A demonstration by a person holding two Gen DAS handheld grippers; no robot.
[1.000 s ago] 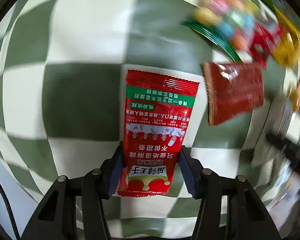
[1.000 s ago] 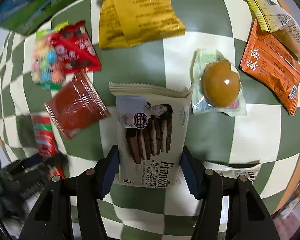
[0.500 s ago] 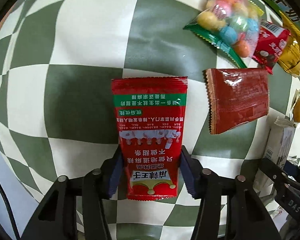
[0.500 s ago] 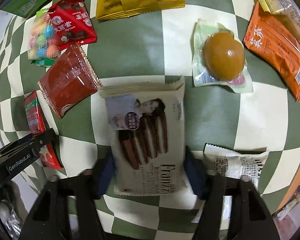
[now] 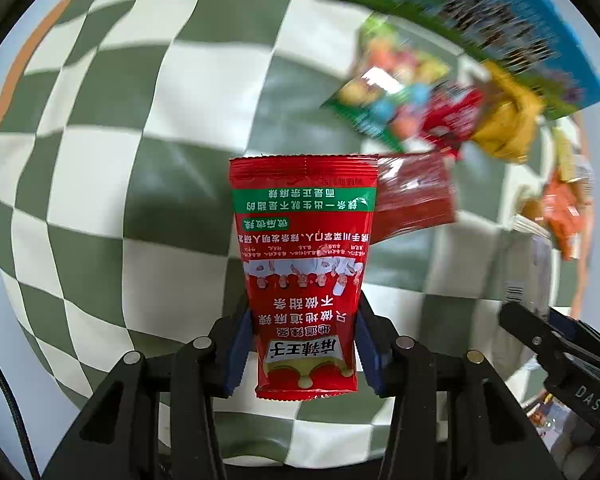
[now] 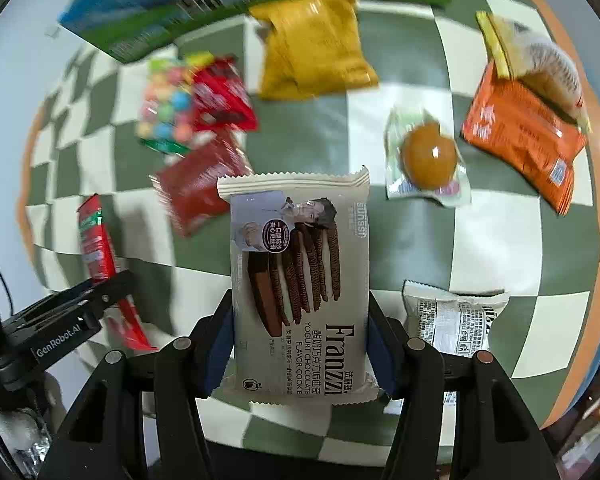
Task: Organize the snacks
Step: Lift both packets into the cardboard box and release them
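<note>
Lifting is under way on both sides: compared with a second ago, the checkered cloth (image 5: 140, 160) looks farther off in both wrist views, and the lying snacks are blurred. The blue-green box (image 6: 188, 4) now fills the top edge of the right view (only its corner showed earlier), so I judge it the likely destination, though nothing confirms that.

Right gripper (image 6: 300, 344): pads pressed on both long edges of the Franzzi cookie pack (image 6: 300, 280), width barely altered; the pack hangs clear of the cloth, whereas earlier it lay flat on it.

Left gripper (image 5: 302, 344): jaws have just been closing, and the red spicy-strip sachet (image 5: 304, 280) between them is now pinched at its lower end and raised off the cloth, overlapping the dark red pouch (image 5: 416, 196) in view.

Left on the cloth: yellow bag (image 6: 312, 40), orange packet (image 6: 524, 136), candy bag (image 6: 168, 112), egg pouch (image 6: 428, 156), white wrapper (image 6: 452, 316).

Meaning: two picks secured; placement not yet begun.
</note>
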